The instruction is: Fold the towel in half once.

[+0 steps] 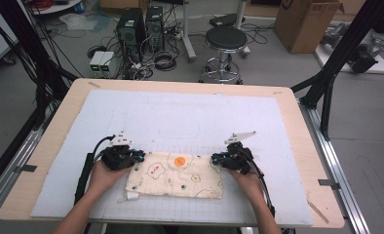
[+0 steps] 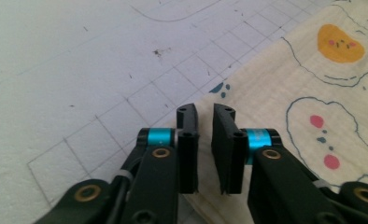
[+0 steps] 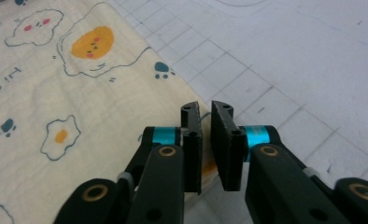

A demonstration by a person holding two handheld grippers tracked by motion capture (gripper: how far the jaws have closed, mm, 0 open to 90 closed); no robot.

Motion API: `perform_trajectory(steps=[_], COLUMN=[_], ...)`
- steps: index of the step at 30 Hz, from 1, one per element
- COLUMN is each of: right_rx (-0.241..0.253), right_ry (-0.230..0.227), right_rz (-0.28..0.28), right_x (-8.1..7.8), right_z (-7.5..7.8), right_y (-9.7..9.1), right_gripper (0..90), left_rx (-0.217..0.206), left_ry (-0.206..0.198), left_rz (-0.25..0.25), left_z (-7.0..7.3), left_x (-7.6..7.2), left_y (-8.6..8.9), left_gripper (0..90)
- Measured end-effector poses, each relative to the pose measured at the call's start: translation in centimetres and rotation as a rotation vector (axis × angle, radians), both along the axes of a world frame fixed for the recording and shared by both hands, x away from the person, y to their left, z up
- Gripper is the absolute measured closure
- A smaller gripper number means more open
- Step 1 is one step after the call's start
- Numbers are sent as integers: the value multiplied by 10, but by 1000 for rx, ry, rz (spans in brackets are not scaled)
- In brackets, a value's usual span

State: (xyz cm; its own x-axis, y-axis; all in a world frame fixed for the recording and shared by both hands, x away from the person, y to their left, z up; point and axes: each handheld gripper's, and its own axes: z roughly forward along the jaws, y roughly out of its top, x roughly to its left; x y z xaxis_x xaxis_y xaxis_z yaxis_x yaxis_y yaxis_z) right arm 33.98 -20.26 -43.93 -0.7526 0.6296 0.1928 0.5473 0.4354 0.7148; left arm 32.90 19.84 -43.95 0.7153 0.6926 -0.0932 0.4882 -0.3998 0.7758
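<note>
Left gripper view has the left gripper [image 2: 205, 114] with its jaws slightly apart, nothing pinched, right at the edge of the folded cloth [image 2: 308, 116]. Right gripper [image 3: 205, 112] is the same at the opposite edge, a narrow gap and no fabric in it. High view: the cloth lies flat on the white mat [image 1: 180, 112] near the table's [image 1: 48, 146] front, probably just laid down square.

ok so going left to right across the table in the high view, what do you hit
table edge → white mat → left tongs → printed cloth → right tongs → white mat again → table edge
</note>
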Motion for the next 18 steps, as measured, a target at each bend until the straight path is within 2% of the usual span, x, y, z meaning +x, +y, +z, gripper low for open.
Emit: perform_trajectory(steps=[2,5,10,12,16,18], right_rx=[17,59,102,103,101,98], right_ry=[-14,-38,-72,-77,-78,-87], right_rz=[6,9,14,14,29,36], right_x=[-3,-7,-11,-14,-20,-22], right_z=[4,10,16,18,21,22], right_y=[0,-2,-5,-4,-2,-2], right_gripper=[771,722,642,608,558,514], left_rx=[-21,-63,-108,-126,-151,-147], left_ry=[-29,-48,-39,-32,-55,-65], left_rz=[-8,-7,-31,-51,-63,-65], left_z=[4,9,12,14,19,21], left_x=[-4,-10,-16,-17,-21,-24], left_y=[2,8,19,22,26,26], left_gripper=[752,710,649,633,582,536])
